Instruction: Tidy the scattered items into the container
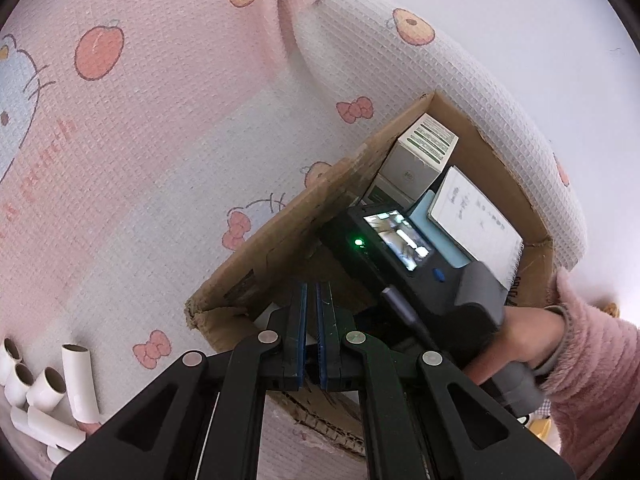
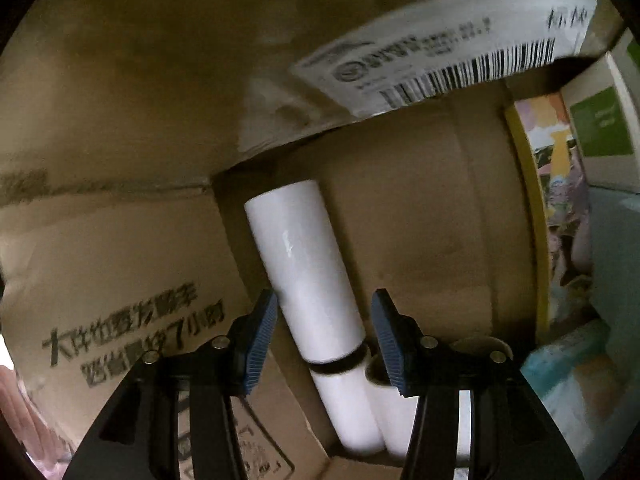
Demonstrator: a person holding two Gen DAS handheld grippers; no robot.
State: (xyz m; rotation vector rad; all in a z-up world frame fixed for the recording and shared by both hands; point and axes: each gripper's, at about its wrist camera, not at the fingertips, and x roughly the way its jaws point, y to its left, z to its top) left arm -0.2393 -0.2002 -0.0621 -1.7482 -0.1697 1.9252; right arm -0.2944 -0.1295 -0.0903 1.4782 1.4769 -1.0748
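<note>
An open cardboard box (image 1: 280, 232) stands on a cartoon-print sheet. Several white paper tubes (image 1: 44, 392) lie scattered on the sheet at the lower left. My left gripper (image 1: 311, 292) hovers at the box's near corner, shut with nothing in it. The right tool's black housing (image 1: 400, 256) reaches down into the box, held by a hand in a pink sleeve. Inside the box, a white tube (image 2: 296, 248) lies lengthwise between the jaws of my right gripper (image 2: 325, 296). The jaws stand open, with a clear gap on the right side. A second tube (image 2: 396, 420) lies beside it.
The box also holds a white-and-green carton (image 1: 420, 152), a white notebook (image 1: 476, 216) and a colourful book (image 2: 560, 200). A flap with a shipping label (image 2: 440, 52) overhangs the inside. A pillow (image 1: 440, 72) presses against the box's far side.
</note>
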